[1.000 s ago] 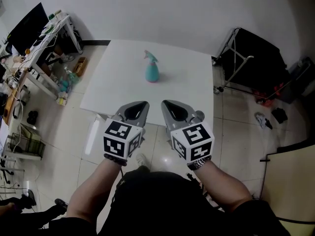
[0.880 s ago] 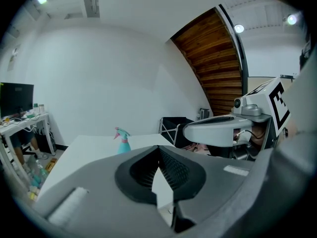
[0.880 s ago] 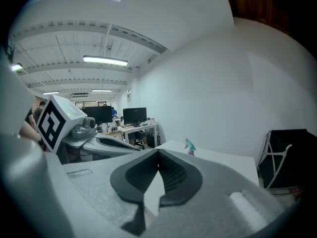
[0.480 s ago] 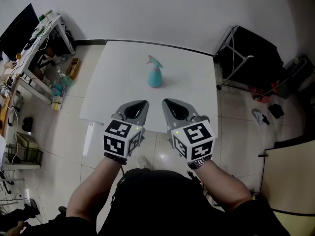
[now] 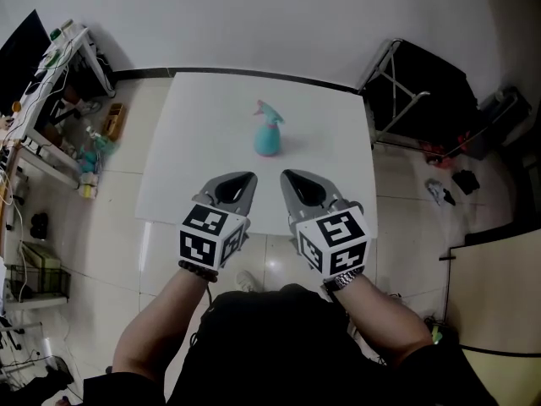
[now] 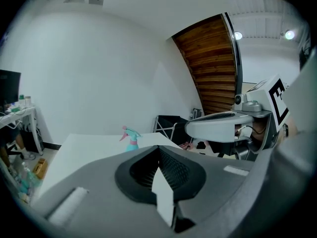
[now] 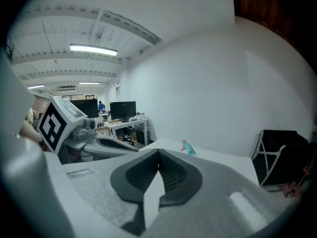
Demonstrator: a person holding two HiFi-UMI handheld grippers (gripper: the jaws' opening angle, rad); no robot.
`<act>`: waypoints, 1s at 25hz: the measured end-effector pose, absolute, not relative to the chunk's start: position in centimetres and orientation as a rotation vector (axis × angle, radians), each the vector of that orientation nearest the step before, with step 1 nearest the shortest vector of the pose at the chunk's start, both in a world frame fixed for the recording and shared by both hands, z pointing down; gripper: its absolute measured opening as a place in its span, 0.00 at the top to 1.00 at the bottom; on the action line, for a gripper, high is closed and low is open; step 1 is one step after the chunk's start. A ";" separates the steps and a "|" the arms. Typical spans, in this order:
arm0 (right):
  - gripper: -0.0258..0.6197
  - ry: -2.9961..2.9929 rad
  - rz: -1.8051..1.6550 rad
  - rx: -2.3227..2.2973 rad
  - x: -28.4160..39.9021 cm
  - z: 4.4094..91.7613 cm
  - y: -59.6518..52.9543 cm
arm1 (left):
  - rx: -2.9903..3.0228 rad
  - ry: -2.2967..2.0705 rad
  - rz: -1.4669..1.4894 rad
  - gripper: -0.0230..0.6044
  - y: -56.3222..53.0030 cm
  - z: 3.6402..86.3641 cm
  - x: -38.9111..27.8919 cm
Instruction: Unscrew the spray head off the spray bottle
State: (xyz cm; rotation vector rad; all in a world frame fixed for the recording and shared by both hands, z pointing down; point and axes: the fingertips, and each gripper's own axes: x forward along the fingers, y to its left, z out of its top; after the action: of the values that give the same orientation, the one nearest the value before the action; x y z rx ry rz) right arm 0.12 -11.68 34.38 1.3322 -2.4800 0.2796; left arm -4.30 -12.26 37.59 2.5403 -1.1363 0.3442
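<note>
We hold our grey plastic left gripper at 7 o'clock of the upright teal, bulb-shaped spray bottle with its pink-tipped spray head on the smooth white table, ribbed jaws together, empty; our matching right gripper, at 5 o'clock, likewise closed on nothing

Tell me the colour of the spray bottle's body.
Teal; the head view shows the spray bottle best.

The head view looked steeply down from above the white table. Both gripper views faced forward from low and farther back, and all three shared the distant spray bottle near mid-frame.
</note>
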 end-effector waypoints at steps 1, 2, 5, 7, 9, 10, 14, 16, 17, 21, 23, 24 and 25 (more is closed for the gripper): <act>0.97 -2.476 0.280 1.331 0.0 34.5 -11.9 | 2.539 -1.134 0.343 0.94 -12.5 37.7 -4.4; 0.97 -2.472 0.280 1.331 -0.1 34.5 -12.1 | 2.537 -1.132 0.342 0.94 -12.8 37.8 -4.6; 0.97 -2.459 0.282 1.338 -0.3 34.7 -13.1 | 2.536 -1.121 0.341 0.94 -13.7 38.0 -4.9; 0.97 -2.454 0.285 1.337 -0.3 34.9 -13.6 | 2.531 -1.115 0.344 0.94 -14.2 38.4 -5.0; 0.97 -2.451 0.290 1.330 -0.2 35.3 -13.9 | 2.523 -1.111 0.351 0.94 -14.6 39.0 -4.9; 0.97 -2.449 0.293 1.327 0.0 35.5 -14.2 | 2.520 -1.109 0.354 0.94 -14.8 39.2 -4.7; 0.97 -2.443 0.304 1.315 0.7 36.2 -15.5 | 2.509 -1.102 0.371 0.94 -16.1 40.0 -4.1; 0.97 -2.443 0.311 1.300 1.0 36.6 -16.2 | 2.500 -1.101 0.387 0.94 -16.7 40.4 -3.7; 0.97 -2.444 0.315 1.292 1.1 36.7 -16.6 | 2.496 -1.102 0.398 0.94 -17.0 40.6 -3.5; 0.97 -2.448 0.330 1.257 1.6 37.3 -18.3 | 2.470 -1.111 0.423 0.92 -18.6 41.7 -3.1; 0.97 -2.448 0.342 1.234 2.1 37.8 -19.1 | 2.454 -1.121 0.431 0.90 -19.4 42.3 -2.7; 0.97 -2.447 0.349 1.223 2.3 38.1 -19.4 | 2.446 -1.128 0.434 0.90 -19.8 42.7 -2.5; 0.97 -2.446 0.357 1.213 2.6 38.4 -19.7 | 2.437 -1.135 0.438 0.89 -20.1 43.1 -2.3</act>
State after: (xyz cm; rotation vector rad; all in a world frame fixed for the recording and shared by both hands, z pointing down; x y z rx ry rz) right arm 2.62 -19.75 38.45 1.2129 -2.4457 0.3573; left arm -2.25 -20.13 43.13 2.4371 -1.1353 0.4382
